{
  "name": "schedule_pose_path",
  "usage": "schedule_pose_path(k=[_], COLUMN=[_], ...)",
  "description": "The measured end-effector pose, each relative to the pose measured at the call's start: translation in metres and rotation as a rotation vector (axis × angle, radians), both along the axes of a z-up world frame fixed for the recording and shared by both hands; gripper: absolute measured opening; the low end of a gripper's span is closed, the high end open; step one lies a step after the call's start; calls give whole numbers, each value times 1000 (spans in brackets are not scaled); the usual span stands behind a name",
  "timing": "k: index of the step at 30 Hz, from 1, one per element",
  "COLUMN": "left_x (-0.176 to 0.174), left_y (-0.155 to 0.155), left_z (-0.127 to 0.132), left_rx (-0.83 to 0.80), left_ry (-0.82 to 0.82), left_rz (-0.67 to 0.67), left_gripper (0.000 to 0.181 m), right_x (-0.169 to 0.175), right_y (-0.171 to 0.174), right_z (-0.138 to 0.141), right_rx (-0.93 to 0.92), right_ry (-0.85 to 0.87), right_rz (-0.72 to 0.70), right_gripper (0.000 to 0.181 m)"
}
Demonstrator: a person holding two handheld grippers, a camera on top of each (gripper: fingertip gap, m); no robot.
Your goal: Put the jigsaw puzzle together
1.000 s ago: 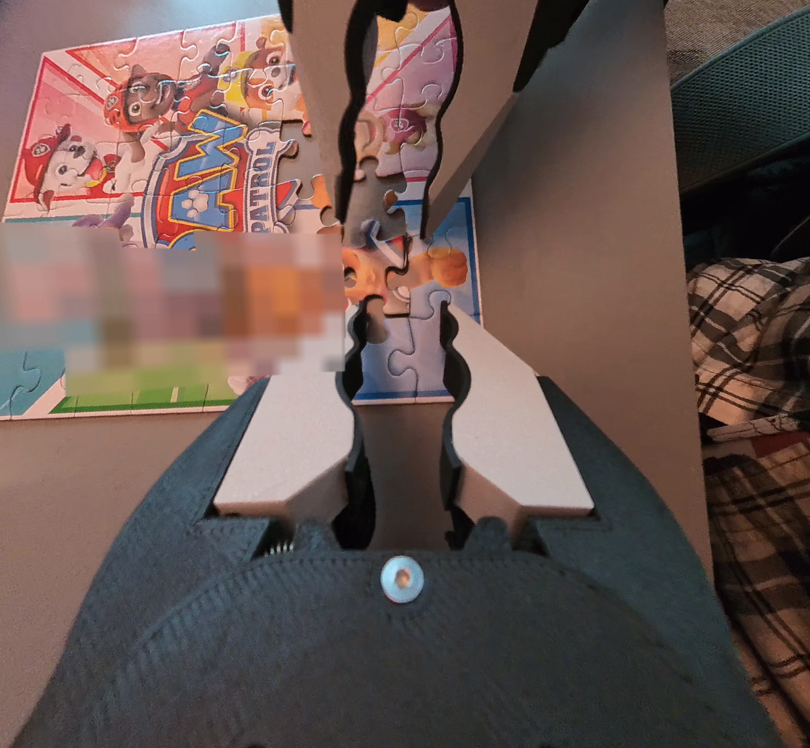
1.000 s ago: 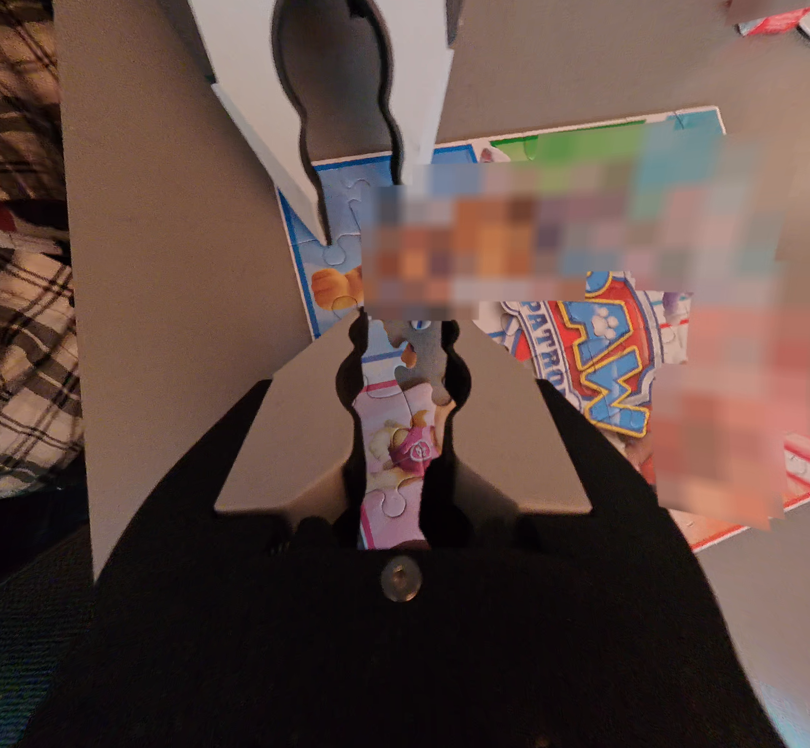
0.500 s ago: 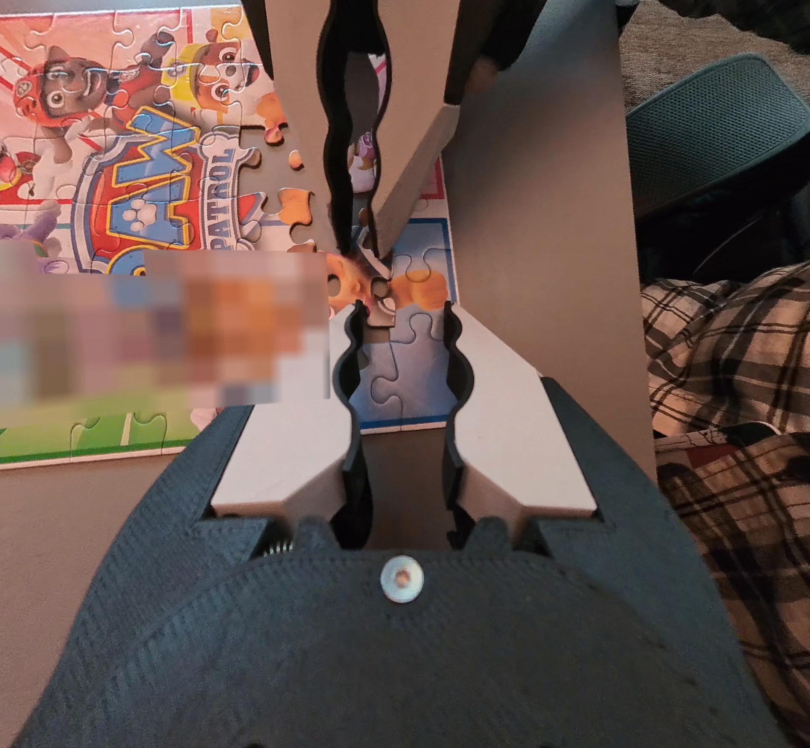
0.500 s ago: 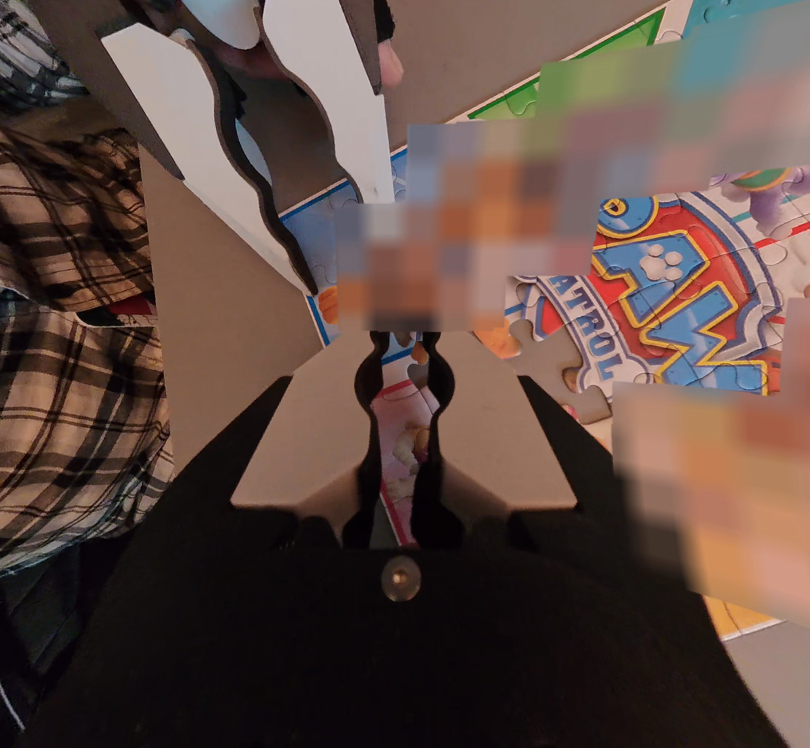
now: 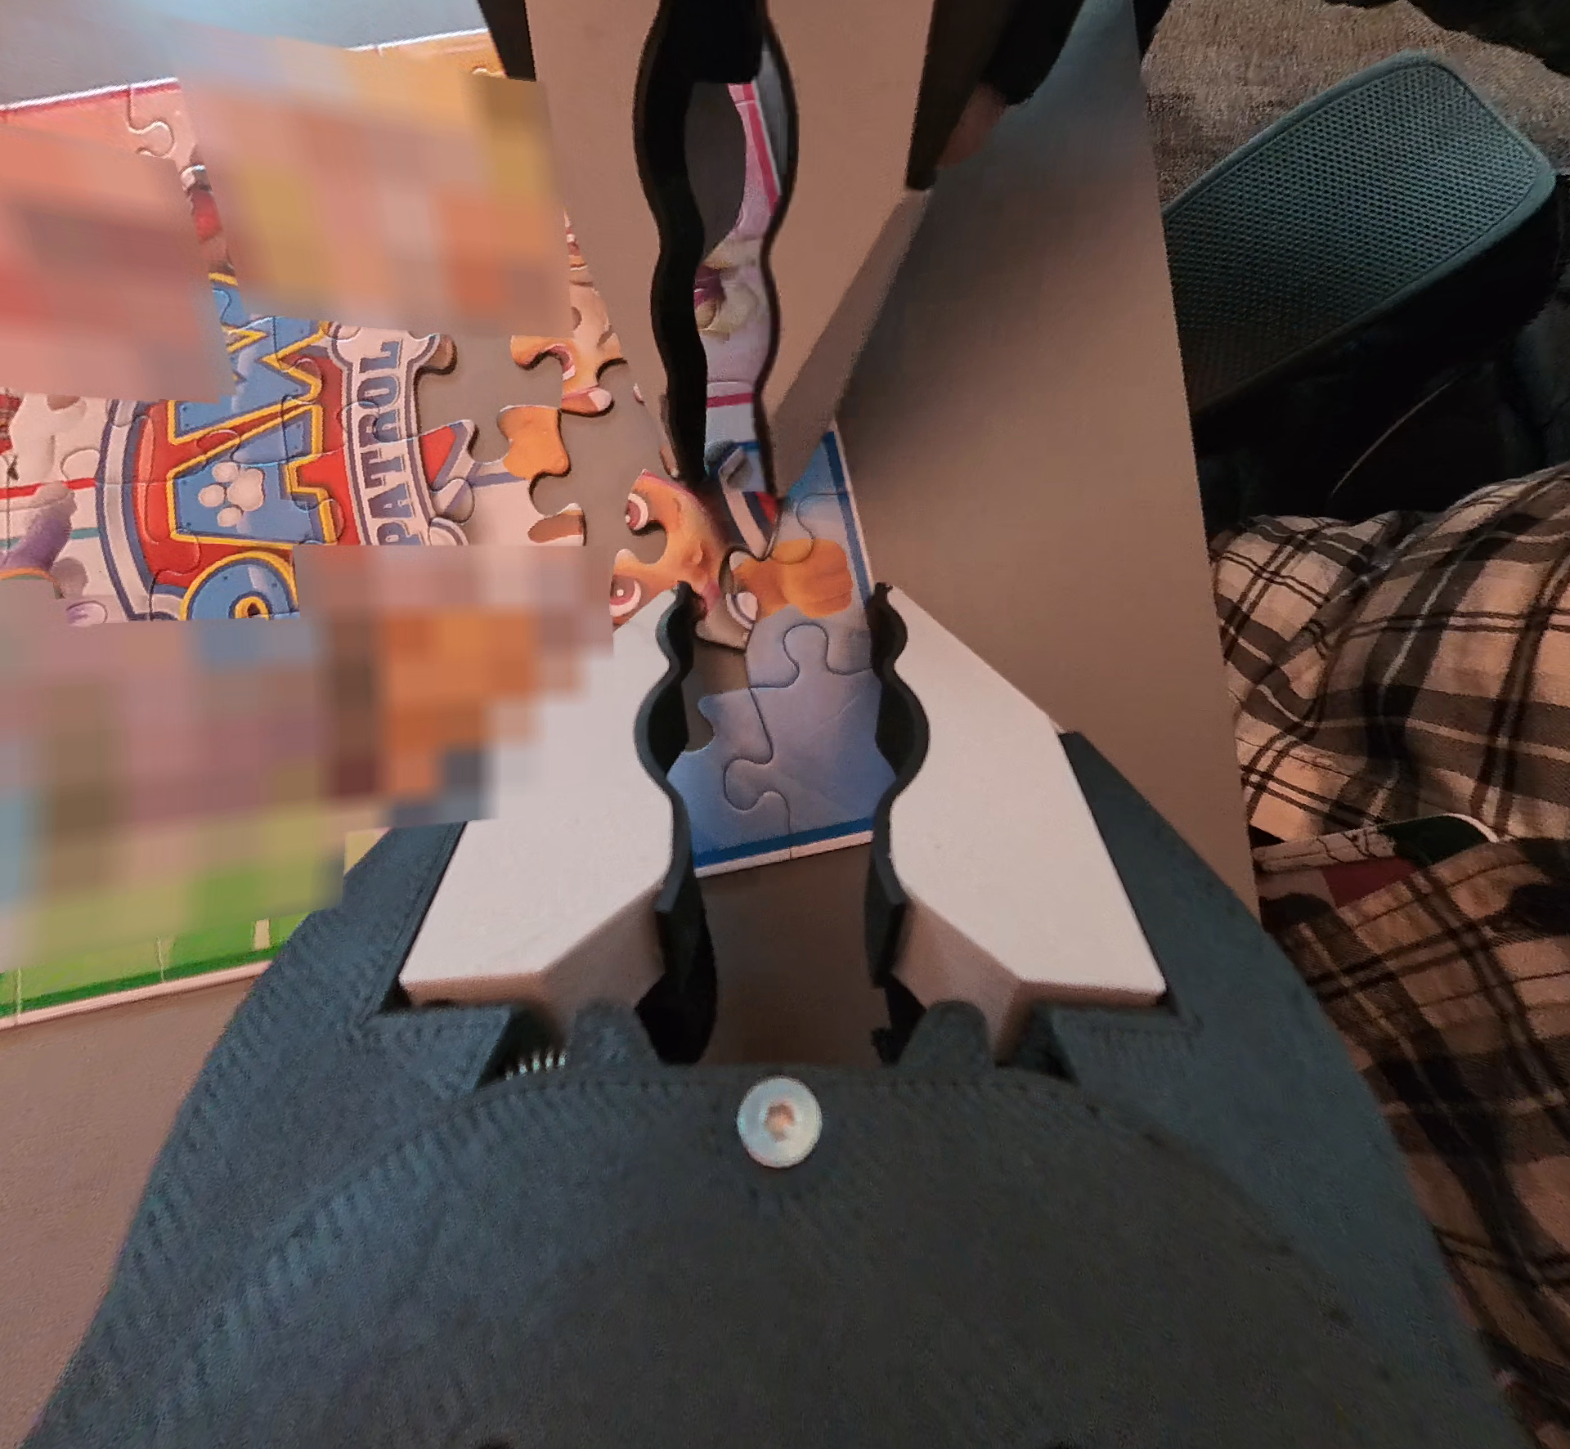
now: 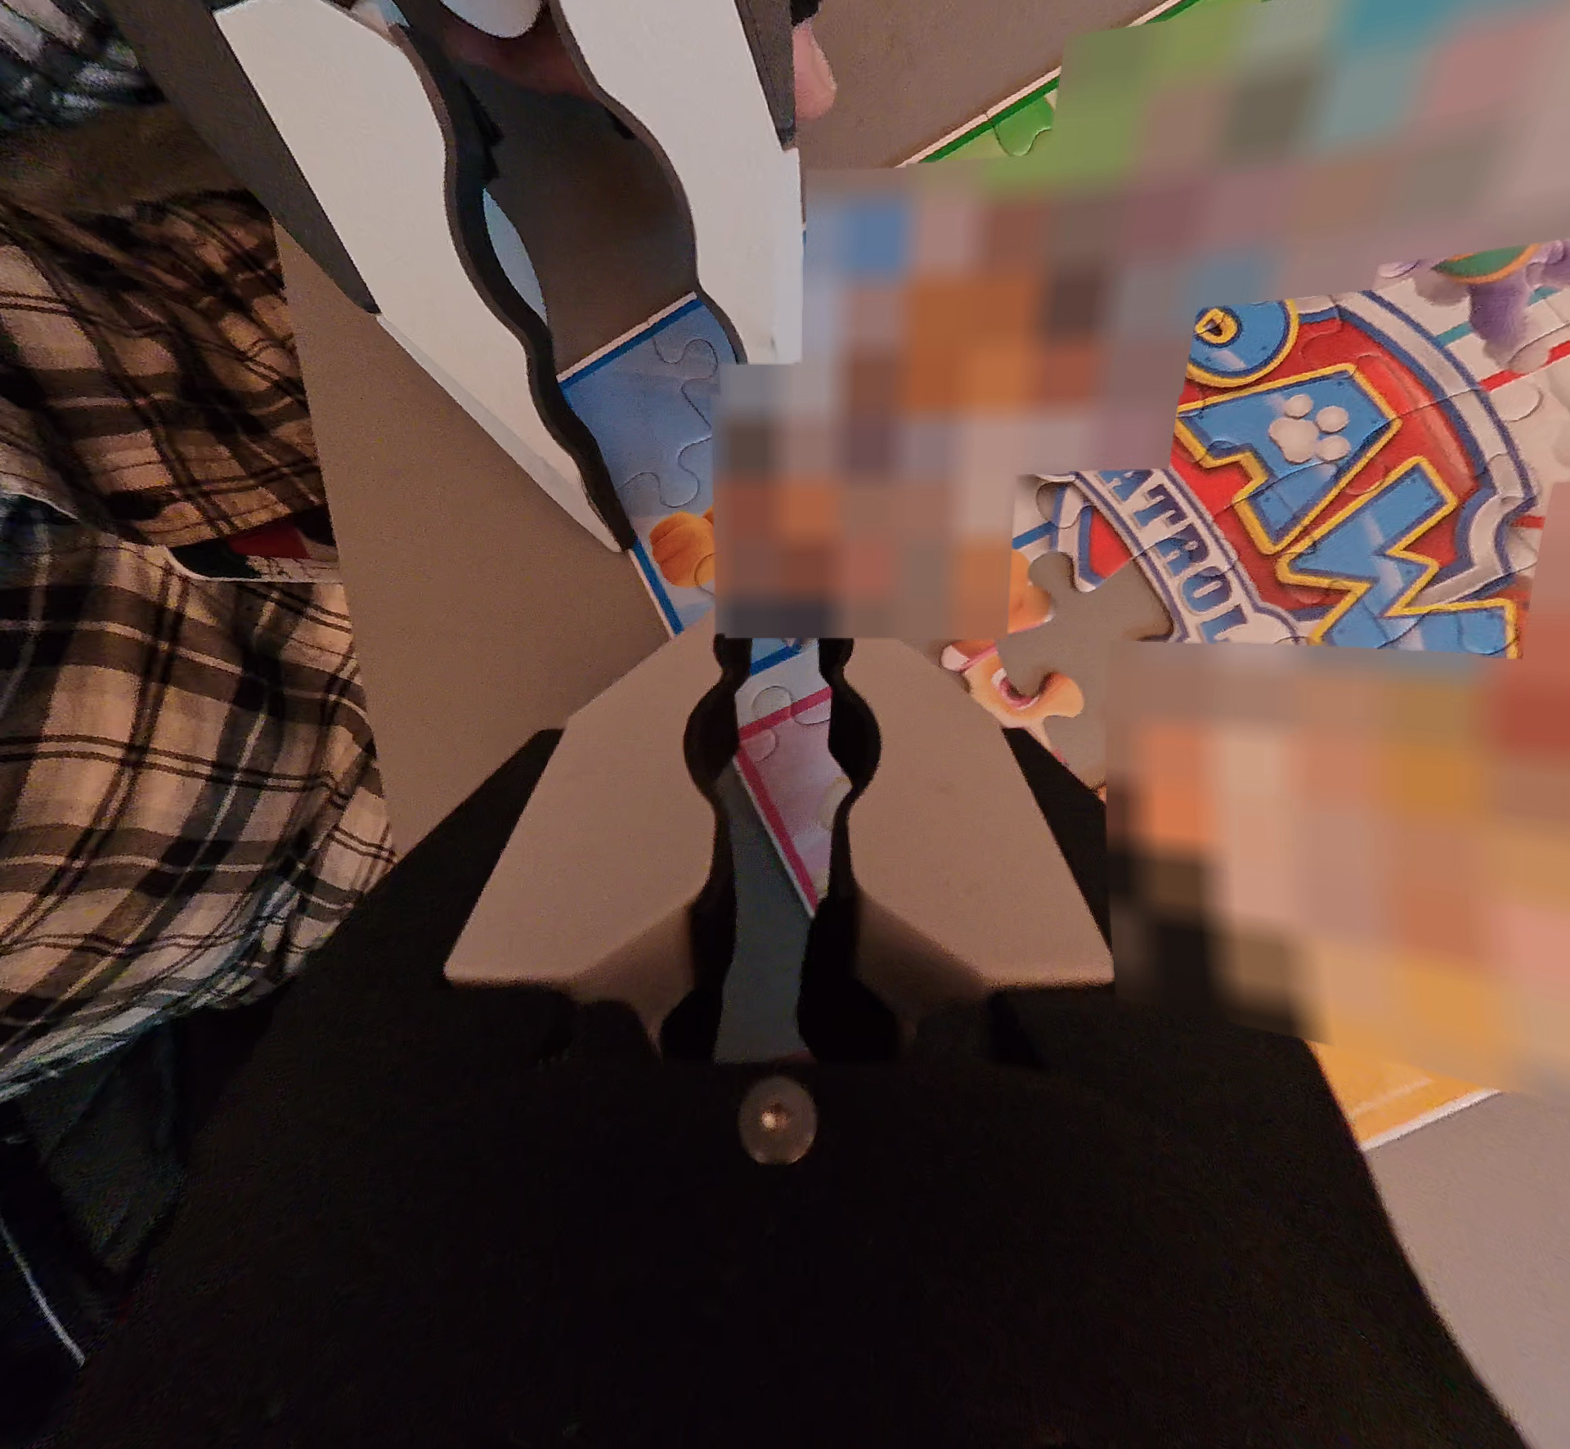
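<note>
A colourful cartoon jigsaw puzzle [image 5: 391,474] lies flat on the grey table [image 5: 1019,474]. It is mostly joined, with a bare gap [image 5: 612,457] near its right side; the gap also shows in the right wrist view [image 6: 1096,610]. My right gripper [image 5: 724,482] reaches down from the top of the left wrist view, its fingers nearly together on a blue, white and red puzzle piece [image 5: 748,512] at the right of the gap. In its own view [image 6: 783,648] the tips are partly hidden. My left gripper [image 5: 782,610] is open and empty above the puzzle's blue corner [image 5: 799,771].
The table's right edge runs close beside both grippers. Beyond it are a plaid cloth [image 5: 1393,686] and a black mesh chair [image 5: 1359,219]. A person's fingertip [image 6: 811,74] shows behind the left gripper [image 6: 705,448]. The tips of both grippers are at nearly the same place.
My right gripper has closed further and come down with the piece onto the puzzle beside the gap. My left gripper stayed open and drew a little nearer to it.
</note>
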State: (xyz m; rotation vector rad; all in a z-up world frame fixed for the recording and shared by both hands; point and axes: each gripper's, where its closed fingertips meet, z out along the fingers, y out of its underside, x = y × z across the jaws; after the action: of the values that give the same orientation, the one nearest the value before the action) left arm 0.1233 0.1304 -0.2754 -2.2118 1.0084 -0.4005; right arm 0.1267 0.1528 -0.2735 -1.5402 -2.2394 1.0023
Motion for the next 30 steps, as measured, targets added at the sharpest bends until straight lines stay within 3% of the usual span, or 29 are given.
schedule_pose_path(k=[4, 15, 20, 30], left_x=[5, 7, 6, 21], left_y=[2, 7, 5, 10], left_z=[0, 0, -1, 0], left_rx=[-12, -50, -37, -55], left_ry=[26, 46, 42, 47], left_rz=[-32, -87, -77, -143], left_gripper=[45, 56, 56, 60], right_x=[6, 14, 15, 15], right_y=[-1, -8, 1, -24], right_z=[1, 1, 9, 0], right_rx=[6, 91, 91, 79], right_ry=[0, 27, 70, 75], right_rz=[-31, -90, -157, -103], right_gripper=[22, 7, 22, 16])
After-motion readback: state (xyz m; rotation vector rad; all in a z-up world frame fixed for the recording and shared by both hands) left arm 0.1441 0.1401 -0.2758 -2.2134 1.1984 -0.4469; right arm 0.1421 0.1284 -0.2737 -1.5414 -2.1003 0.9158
